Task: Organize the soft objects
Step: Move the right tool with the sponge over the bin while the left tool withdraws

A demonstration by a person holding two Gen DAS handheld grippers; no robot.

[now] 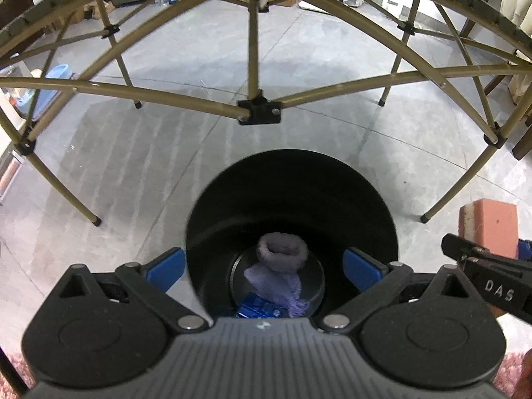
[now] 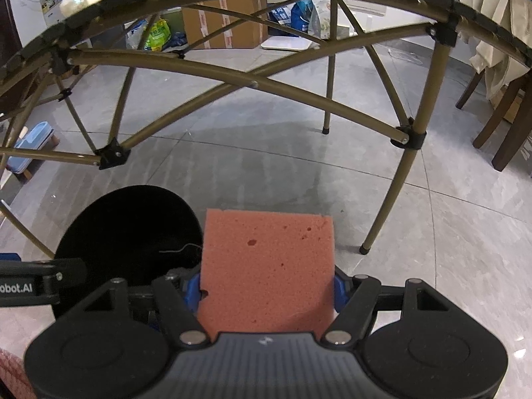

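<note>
A black round bin (image 1: 292, 199) stands on the floor right below my left gripper (image 1: 264, 267), which is open with its blue pads (image 1: 166, 264) spread on either side of the bin's mouth. At the bottom of the bin lie a grey rolled sock (image 1: 282, 252), a lilac cloth (image 1: 279, 286) and a blue packet (image 1: 259, 309). My right gripper (image 2: 267, 287) is shut on a pink sponge (image 2: 269, 266), held just right of the bin (image 2: 126, 229). The same sponge (image 1: 488, 226) shows at the right edge of the left wrist view.
A folding table's tan metal frame (image 1: 256, 109) arches over the grey tiled floor, its legs (image 2: 385, 206) close by. Cardboard boxes (image 2: 226, 23) and bags line the far wall. Dark wooden chairs (image 2: 508, 126) stand at the right. A pink rug (image 2: 13, 375) lies at the near left.
</note>
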